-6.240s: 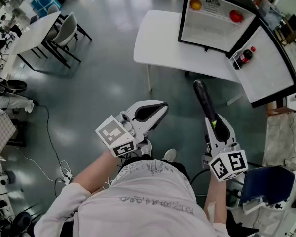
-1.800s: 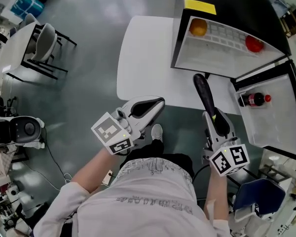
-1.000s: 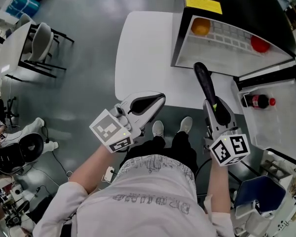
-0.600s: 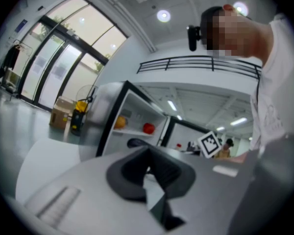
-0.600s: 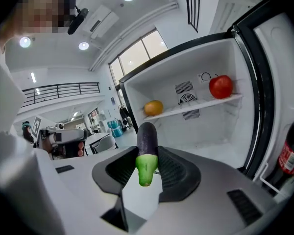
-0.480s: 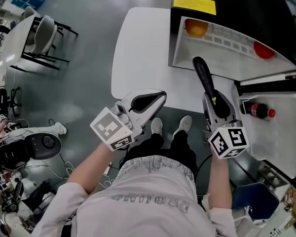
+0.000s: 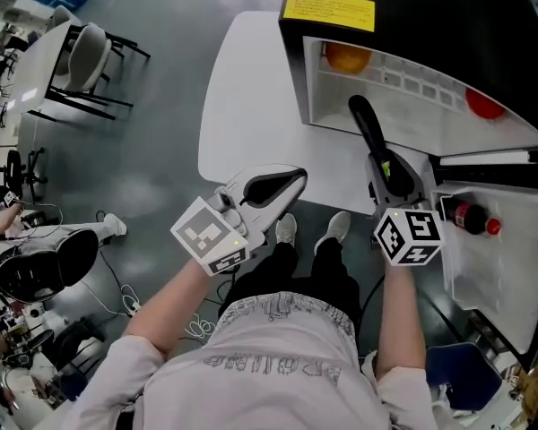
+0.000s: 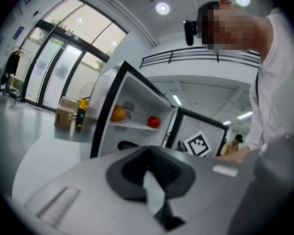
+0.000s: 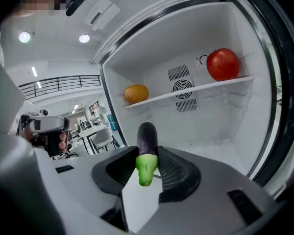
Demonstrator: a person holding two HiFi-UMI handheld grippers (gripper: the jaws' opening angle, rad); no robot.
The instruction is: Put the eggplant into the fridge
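The dark purple eggplant (image 7: 369, 128) with a green stem end (image 9: 145, 168) is clamped between the pads of my right gripper (image 7: 383, 164) and sticks out forward. Its tip reaches the mouth of the open black fridge (image 7: 403, 7), below the shelf (image 9: 186, 94). An orange (image 9: 136, 93) and a red fruit (image 9: 223, 64) lie on that shelf. My left gripper (image 7: 273, 186) hovers at the white table's (image 7: 242, 106) near edge, jaws together and empty. In the left gripper view (image 8: 148, 163) the fridge (image 8: 132, 106) stands ahead.
The fridge door (image 7: 493, 267) swings open to the right, with a cola bottle (image 7: 471, 218) in its rack. A second table with chairs (image 7: 81, 52) stands at the far left. Cables and gear (image 7: 36, 267) lie on the floor at left.
Both grippers have moved forward toward the fridge. The eggplant's tip has gone from over the white table to the fridge opening. The fridge now looms closer in view.
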